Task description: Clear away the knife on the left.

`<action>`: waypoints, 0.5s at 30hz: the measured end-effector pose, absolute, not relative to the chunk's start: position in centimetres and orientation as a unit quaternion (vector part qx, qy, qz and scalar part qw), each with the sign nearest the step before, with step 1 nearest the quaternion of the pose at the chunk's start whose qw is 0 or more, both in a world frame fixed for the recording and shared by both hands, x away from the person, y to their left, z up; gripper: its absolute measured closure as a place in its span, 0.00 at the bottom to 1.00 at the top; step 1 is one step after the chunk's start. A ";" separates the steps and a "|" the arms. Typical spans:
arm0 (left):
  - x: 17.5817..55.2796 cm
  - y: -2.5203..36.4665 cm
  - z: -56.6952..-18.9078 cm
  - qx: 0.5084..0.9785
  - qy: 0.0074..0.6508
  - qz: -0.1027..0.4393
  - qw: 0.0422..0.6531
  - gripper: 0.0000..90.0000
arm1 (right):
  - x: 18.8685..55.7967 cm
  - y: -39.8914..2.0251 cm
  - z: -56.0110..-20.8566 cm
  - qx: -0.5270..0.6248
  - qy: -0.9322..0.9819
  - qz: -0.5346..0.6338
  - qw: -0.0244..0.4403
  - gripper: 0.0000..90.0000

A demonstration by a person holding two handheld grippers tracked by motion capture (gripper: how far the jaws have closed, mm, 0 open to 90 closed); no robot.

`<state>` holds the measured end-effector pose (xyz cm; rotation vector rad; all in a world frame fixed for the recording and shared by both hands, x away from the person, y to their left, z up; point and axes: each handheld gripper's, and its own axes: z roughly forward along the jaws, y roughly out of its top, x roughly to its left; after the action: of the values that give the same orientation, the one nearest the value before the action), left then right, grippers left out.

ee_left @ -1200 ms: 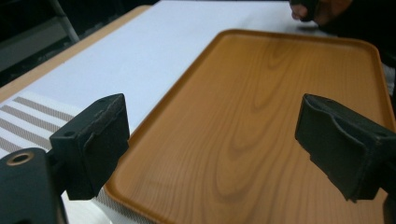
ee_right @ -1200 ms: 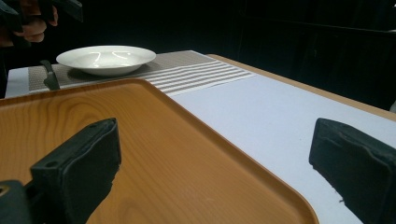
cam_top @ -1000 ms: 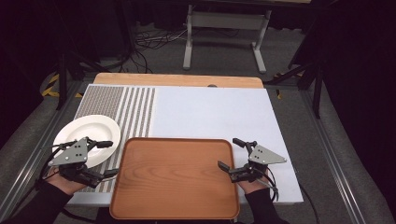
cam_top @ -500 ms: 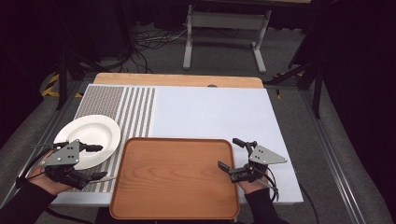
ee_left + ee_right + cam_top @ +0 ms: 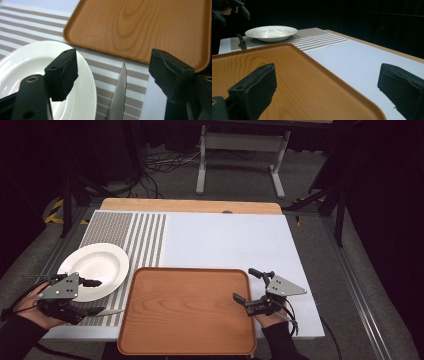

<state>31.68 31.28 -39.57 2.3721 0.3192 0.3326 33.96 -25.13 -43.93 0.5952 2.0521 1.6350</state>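
With the wooden tray [image 5: 187,312] as my mark, my left gripper [image 5: 95,296] hung left of it, jaws just closing yet apart above the knife [image 5: 117,95] beside the white plate [image 5: 95,270], while my right gripper [image 5: 248,285] gaped wide over its right edge.

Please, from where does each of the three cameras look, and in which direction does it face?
High view: above the person's side, looking forward and down at the table; both hands and grippers show.
Left gripper view: rides on the left gripper, looking down at a knife beside the plate; its open jaws show.
Right gripper view: on the right gripper, looking level across the tray; open jaws.
All share plate and tray.
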 end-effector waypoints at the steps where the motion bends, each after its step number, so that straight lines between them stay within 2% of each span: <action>1: 31.7 31.4 -39.5 0.920 0.121 0.128 0.350 0.28 | 34.0 -25.1 -43.9 0.215 0.743 0.593 0.223 0.03; 15: 32.1 33.3 -40.2 0.950 0.105 0.096 0.277 0.37 | 34.0 -25.1 -44.0 0.213 0.746 0.591 0.221 0.03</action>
<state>32.08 33.33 -40.17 2.5517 0.2829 0.2575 33.97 -25.07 -43.96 0.5876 2.0612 1.6338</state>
